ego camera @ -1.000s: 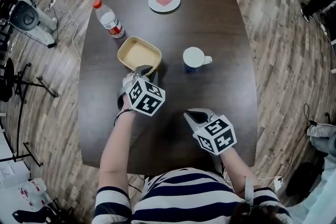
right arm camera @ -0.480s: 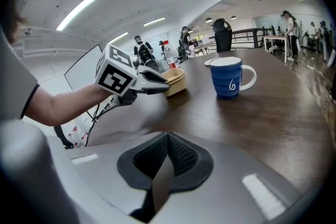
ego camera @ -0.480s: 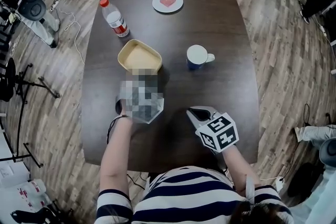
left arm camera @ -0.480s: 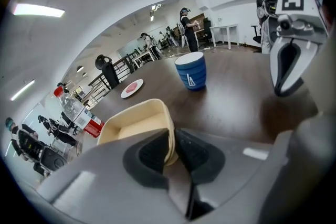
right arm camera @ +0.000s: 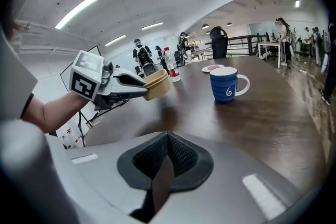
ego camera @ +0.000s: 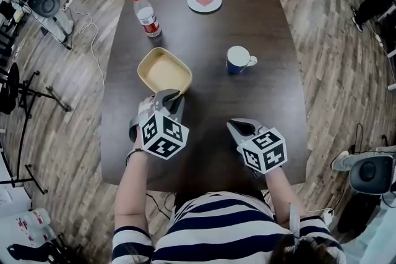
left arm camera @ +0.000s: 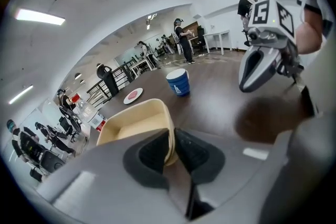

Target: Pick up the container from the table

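A tan, empty, square container (ego camera: 163, 70) hangs lifted off the dark table (ego camera: 204, 34), tilted; the right gripper view shows the container (right arm camera: 157, 85) in the air. My left gripper (ego camera: 172, 95) is shut on its near rim, the container's wall (left arm camera: 160, 128) pinched between the two black pads (left arm camera: 195, 150). My right gripper (ego camera: 239, 127) hovers low over the table at the near right, shut with nothing in it, its pads (right arm camera: 181, 156) pressed together.
A blue mug (ego camera: 237, 59) stands to the right of the container. A water bottle (ego camera: 146, 14) and a white saucer with a red patch (ego camera: 204, 0) sit at the far end. Chairs and stands line the wooden floor at left; people stand far off.
The left gripper has risen with the container, which now hangs off the table. The right gripper has barely shifted.
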`<action>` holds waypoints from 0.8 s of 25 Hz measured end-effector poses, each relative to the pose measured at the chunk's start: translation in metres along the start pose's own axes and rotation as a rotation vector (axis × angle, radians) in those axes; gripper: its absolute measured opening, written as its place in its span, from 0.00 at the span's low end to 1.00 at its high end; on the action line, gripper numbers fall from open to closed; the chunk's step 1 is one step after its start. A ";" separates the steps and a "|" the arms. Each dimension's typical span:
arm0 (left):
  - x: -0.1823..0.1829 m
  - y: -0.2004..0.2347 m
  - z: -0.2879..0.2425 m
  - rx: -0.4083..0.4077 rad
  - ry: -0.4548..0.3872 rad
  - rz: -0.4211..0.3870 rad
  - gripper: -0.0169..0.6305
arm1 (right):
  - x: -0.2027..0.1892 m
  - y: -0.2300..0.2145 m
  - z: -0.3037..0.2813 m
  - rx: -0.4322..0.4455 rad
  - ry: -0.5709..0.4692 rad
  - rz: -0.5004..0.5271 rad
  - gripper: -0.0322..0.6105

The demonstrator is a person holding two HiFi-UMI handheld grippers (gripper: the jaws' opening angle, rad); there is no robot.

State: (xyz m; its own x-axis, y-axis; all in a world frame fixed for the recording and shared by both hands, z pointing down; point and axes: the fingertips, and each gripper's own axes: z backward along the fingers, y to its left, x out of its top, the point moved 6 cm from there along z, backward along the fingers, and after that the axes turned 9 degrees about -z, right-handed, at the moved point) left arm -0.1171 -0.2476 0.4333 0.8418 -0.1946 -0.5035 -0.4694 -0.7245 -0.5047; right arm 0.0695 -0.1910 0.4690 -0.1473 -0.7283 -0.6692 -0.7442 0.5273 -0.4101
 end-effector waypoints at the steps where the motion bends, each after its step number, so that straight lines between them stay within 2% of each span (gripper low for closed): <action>1: -0.002 -0.003 0.007 -0.008 -0.006 0.003 0.03 | -0.001 0.002 0.002 -0.004 -0.004 0.001 0.04; 20: -0.028 -0.051 0.094 -0.045 -0.032 -0.030 0.03 | -0.015 0.046 0.029 -0.037 -0.069 0.024 0.04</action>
State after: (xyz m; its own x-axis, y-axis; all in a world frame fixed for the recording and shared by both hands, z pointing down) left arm -0.1420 -0.1430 0.4075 0.8459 -0.1519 -0.5113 -0.4312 -0.7589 -0.4879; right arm 0.0564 -0.1435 0.4427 -0.1210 -0.6832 -0.7201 -0.7645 0.5268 -0.3714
